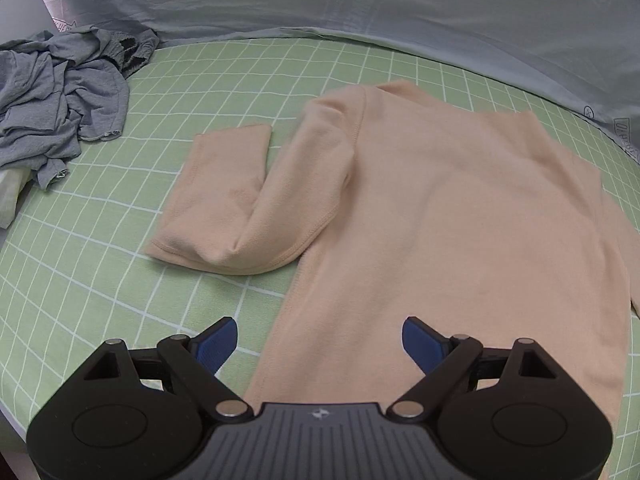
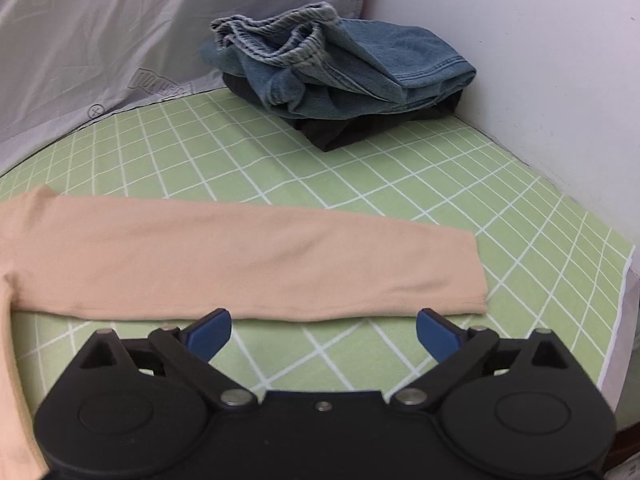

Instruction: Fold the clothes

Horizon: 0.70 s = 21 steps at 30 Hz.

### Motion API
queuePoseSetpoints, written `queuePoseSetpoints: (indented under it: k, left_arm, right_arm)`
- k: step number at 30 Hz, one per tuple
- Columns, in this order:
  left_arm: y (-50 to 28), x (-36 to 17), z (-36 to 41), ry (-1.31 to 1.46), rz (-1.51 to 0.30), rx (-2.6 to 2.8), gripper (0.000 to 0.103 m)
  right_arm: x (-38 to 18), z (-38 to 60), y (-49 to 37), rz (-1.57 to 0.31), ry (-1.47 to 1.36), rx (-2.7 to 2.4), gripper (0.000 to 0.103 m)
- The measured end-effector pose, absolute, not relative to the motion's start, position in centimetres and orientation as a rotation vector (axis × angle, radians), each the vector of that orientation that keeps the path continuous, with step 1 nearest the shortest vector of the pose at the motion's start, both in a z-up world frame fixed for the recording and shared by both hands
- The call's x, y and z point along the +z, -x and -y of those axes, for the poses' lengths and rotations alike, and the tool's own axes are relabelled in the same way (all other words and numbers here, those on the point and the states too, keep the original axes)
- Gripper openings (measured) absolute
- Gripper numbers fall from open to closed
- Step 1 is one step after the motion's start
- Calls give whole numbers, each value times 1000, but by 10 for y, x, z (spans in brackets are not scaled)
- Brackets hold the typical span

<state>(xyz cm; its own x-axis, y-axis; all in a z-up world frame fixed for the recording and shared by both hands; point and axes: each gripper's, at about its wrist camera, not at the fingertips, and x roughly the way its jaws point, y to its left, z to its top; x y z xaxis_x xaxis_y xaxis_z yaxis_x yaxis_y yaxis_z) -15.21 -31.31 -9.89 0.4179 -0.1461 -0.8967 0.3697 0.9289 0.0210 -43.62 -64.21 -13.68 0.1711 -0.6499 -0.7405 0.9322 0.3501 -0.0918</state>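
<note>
On the bed's green sheet (image 1: 100,280) with its white grid lines, a peach long-sleeved top (image 1: 440,220) of soft, fine knit lies spread flat, its hem toward the near edge and its neck toward the grey carrot-print bedding (image 1: 360,8) along the far edge. Only the left wrist view shows the body of the top and one sleeve (image 1: 224,200) doubled back on itself into a rounded fold, with a crumpled grey garment (image 1: 60,96) heaped at the far left corner. Only the right wrist view shows the other sleeve (image 2: 260,260) stretched straight and smooth across the sheet, and at the far corner by the white wall (image 2: 540,60) rumpled blue denim (image 2: 340,64) piled on something black (image 2: 344,132). Left claw (image 1: 320,344) hangs over the hem with its blue-padded fingers spread apart, holding nothing; right claw (image 2: 324,336) likewise gapes just short of the straight sleeve.
</note>
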Motion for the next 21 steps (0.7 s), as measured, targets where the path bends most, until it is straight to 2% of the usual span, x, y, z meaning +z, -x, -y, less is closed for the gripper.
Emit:
queuePoseSetpoints:
  k: [7, 21]
  left_arm:
    - [134, -89, 239, -162, -1098, -247, 90]
    - [61, -100, 166, -231, -1114, -373, 90]
  right_arm:
    - [-117, 564, 371, -783, -247, -932, 103]
    - [-133, 447, 254, -855, -281, -840, 103]
